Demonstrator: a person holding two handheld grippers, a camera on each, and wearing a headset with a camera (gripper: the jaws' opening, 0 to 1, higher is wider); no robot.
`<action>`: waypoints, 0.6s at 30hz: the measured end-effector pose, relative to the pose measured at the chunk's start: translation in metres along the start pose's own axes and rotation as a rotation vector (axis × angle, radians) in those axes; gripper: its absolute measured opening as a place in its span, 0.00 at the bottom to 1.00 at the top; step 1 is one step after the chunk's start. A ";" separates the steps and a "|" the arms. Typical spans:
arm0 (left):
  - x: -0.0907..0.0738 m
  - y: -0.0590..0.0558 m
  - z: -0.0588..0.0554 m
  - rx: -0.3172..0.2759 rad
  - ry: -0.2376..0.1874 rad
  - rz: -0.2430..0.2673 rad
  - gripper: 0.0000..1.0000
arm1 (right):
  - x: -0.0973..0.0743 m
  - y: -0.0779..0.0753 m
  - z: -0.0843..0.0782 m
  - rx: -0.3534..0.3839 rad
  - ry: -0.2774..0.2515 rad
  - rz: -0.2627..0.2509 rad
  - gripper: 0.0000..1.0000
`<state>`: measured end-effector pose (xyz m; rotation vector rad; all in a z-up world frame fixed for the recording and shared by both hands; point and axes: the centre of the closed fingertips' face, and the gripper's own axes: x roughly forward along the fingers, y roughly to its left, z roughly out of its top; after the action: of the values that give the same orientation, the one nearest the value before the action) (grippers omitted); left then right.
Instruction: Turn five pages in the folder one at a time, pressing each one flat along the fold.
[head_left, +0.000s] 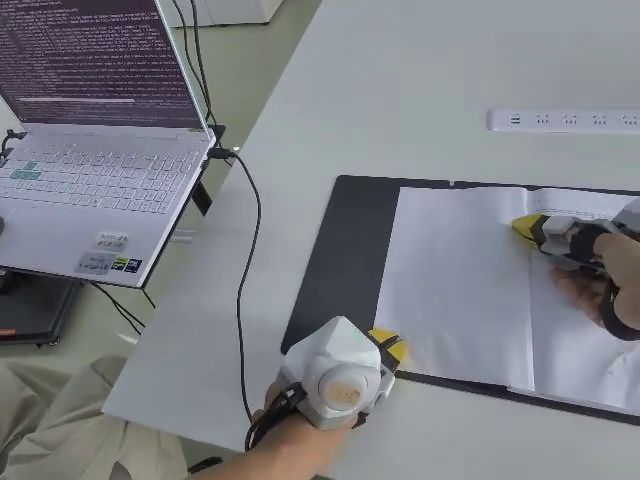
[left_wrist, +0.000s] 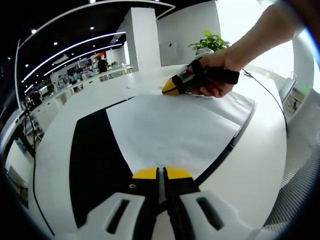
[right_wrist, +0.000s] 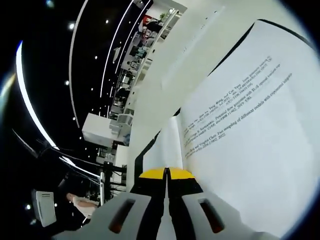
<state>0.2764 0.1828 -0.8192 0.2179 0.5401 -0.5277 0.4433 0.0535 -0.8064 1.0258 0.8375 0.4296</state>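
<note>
Page prints "diffusion models" and "2022" — right hand-held gripper closed.

The white workbench carries an open black folder of white pages beneath the left gripper and right gripper. A long white plastic power strip lies beyond the right gripper, and a thin black cable trails left of the left gripper.

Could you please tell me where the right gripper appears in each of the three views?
Head view: right gripper at the right edge, yellow tips on the page near the fold.
Left gripper view: the right gripper sits top centre, held by a hand.
Right gripper view: the right gripper rises from bottom centre, jaws shut.
Shared landmark: the black folder under the white page.
</note>
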 end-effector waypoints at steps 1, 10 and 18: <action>0.000 0.000 0.000 0.004 0.000 0.000 0.03 | -0.002 0.001 -0.004 -0.007 0.006 0.011 0.00; -0.001 -0.001 0.000 0.011 -0.007 0.006 0.03 | -0.034 0.001 -0.039 -0.005 0.053 0.031 0.00; -0.001 -0.002 -0.001 0.017 -0.007 0.007 0.03 | -0.059 -0.002 -0.079 -0.032 0.139 0.047 0.00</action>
<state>0.2745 0.1818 -0.8194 0.2339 0.5280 -0.5262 0.3446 0.0583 -0.8050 0.9963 0.9286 0.5573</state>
